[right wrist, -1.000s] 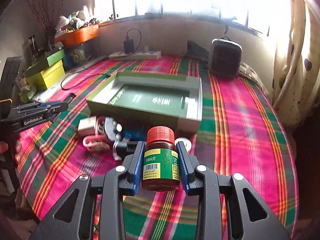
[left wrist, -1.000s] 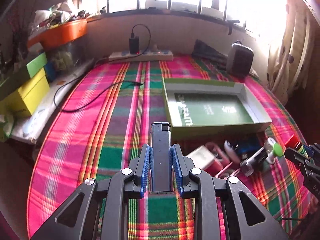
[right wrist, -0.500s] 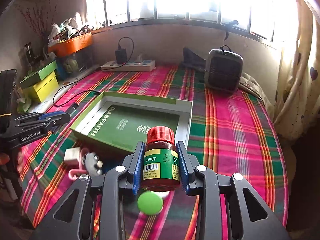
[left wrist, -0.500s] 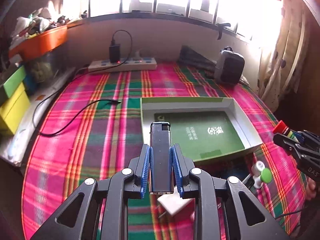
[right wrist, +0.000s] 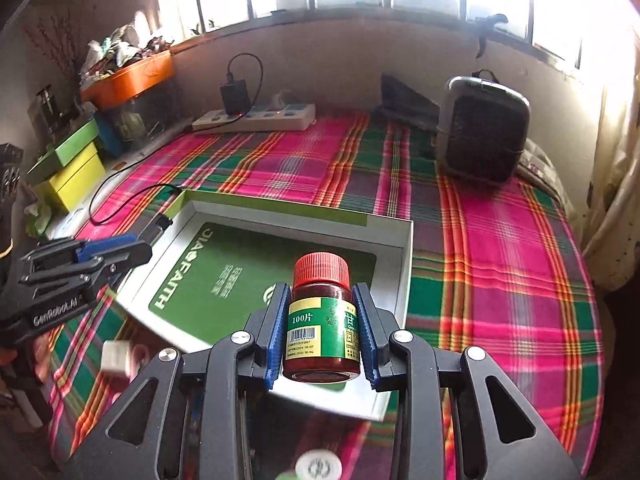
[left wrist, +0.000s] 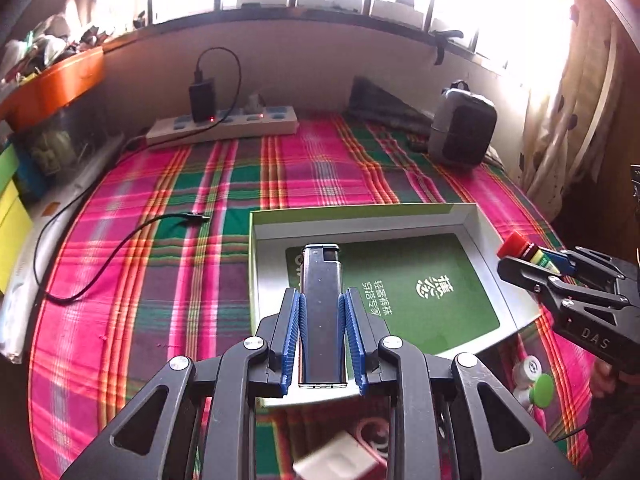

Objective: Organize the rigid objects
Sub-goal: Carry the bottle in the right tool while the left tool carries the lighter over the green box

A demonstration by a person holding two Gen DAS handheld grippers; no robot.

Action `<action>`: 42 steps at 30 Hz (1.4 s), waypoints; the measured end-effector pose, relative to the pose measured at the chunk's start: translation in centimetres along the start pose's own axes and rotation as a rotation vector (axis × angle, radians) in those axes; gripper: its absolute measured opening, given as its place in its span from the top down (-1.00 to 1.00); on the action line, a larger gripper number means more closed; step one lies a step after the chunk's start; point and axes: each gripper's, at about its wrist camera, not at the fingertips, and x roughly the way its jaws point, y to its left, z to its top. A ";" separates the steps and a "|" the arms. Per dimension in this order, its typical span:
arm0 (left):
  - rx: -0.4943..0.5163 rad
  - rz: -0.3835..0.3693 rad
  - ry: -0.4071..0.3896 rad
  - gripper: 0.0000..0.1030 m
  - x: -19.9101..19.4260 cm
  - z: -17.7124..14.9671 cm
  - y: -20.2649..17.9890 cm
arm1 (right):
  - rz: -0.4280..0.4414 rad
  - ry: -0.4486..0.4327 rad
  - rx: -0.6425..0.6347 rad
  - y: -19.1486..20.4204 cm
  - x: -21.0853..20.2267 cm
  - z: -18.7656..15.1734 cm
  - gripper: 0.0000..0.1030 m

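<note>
Slim silver metal lighter (left wrist: pixel 321 312): held lengthwise above the near left corner of the shallow white cardboard tray with green printed floor (right wrist: pixel 392 236). Red-capped brown pill bottle with green-yellow label (right wrist: pixel 321 322): upright, capped, held above the tray's near right corner.
</note>
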 end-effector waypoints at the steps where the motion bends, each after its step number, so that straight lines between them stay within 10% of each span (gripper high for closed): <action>1: -0.004 -0.006 0.008 0.57 0.4 0.2 0.0 | -0.002 0.007 0.001 -0.1 0.5 0.2 0.36; 42: 0.034 0.045 0.102 0.57 6.0 0.4 -1.0 | -0.012 0.062 -0.026 -0.9 5.7 1.1 0.36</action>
